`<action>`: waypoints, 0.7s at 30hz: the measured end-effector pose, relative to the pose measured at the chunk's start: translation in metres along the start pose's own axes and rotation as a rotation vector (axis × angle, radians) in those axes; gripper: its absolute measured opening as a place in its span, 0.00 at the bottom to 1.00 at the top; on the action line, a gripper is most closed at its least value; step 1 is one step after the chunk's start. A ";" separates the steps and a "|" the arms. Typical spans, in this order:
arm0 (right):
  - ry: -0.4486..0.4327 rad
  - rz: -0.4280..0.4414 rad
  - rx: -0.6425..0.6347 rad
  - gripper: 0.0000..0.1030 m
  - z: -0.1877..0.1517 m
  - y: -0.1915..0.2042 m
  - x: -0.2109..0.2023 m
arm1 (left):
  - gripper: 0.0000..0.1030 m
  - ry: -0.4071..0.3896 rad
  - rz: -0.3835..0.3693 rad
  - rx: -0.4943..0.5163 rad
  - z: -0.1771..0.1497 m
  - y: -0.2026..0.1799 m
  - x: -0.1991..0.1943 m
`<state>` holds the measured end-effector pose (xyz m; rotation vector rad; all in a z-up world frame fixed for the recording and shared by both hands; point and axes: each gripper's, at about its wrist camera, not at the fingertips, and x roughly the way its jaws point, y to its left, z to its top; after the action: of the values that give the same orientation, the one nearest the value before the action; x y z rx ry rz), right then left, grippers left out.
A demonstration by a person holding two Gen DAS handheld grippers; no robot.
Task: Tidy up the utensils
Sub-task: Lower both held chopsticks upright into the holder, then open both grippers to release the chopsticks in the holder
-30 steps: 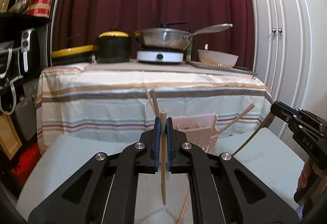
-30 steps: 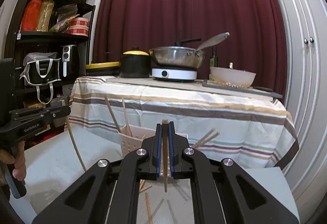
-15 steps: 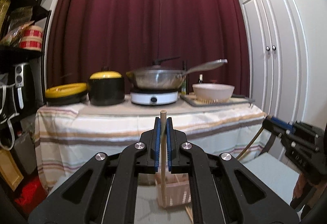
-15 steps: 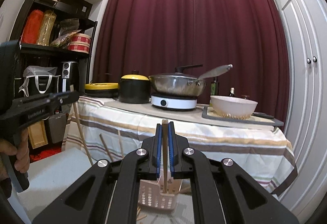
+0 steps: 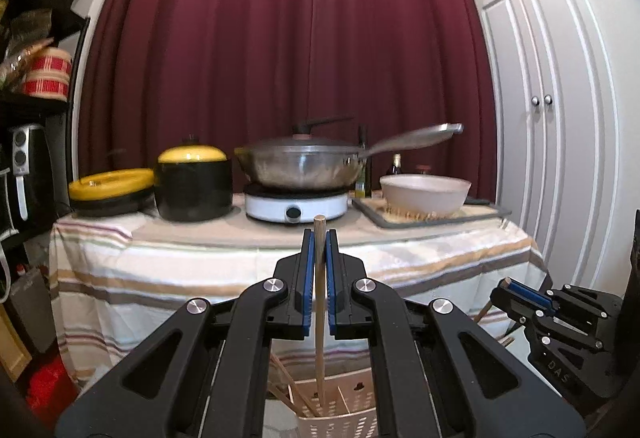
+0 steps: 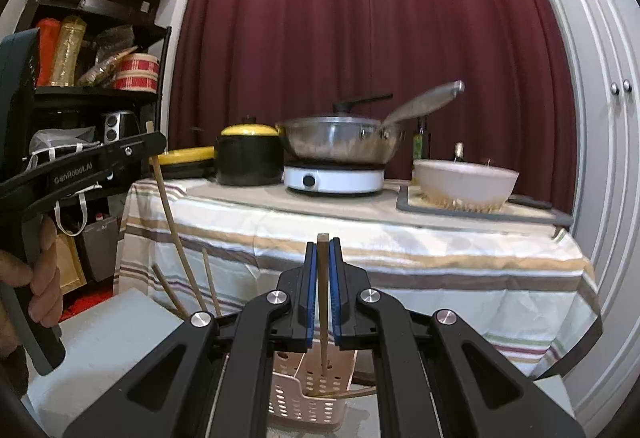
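Both tools rose w/ chopsticks clamped: left tool [image 5: 319, 278], right tool [image 6: 323, 294], above basket [image 6: 308, 402] holding sticks.

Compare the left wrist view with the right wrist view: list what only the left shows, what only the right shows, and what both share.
Only the left wrist view: the right gripper seen from the side.

Only the right wrist view: the person's hand around the left gripper's handle, and that chopstick hanging down.

Both: a closed gripper holding a chopstick upright above the perforated basket, plus the pan on the striped table.
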<state>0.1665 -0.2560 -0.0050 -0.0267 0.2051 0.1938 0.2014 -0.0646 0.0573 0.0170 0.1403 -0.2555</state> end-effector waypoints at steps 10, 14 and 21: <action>0.103 0.004 0.033 0.07 -0.035 -0.006 0.037 | 0.08 0.108 -0.022 -0.012 -0.050 0.003 0.044; 0.109 0.002 0.035 0.15 -0.039 -0.006 0.039 | 0.39 0.132 -0.029 -0.012 -0.061 0.003 0.049; 0.045 -0.015 0.016 0.44 -0.025 -0.003 0.010 | 0.56 0.121 -0.037 -0.004 -0.062 0.001 0.026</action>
<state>0.1722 -0.2583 -0.0319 -0.0162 0.2508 0.1762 0.2184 -0.0683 -0.0082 0.0261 0.2617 -0.2916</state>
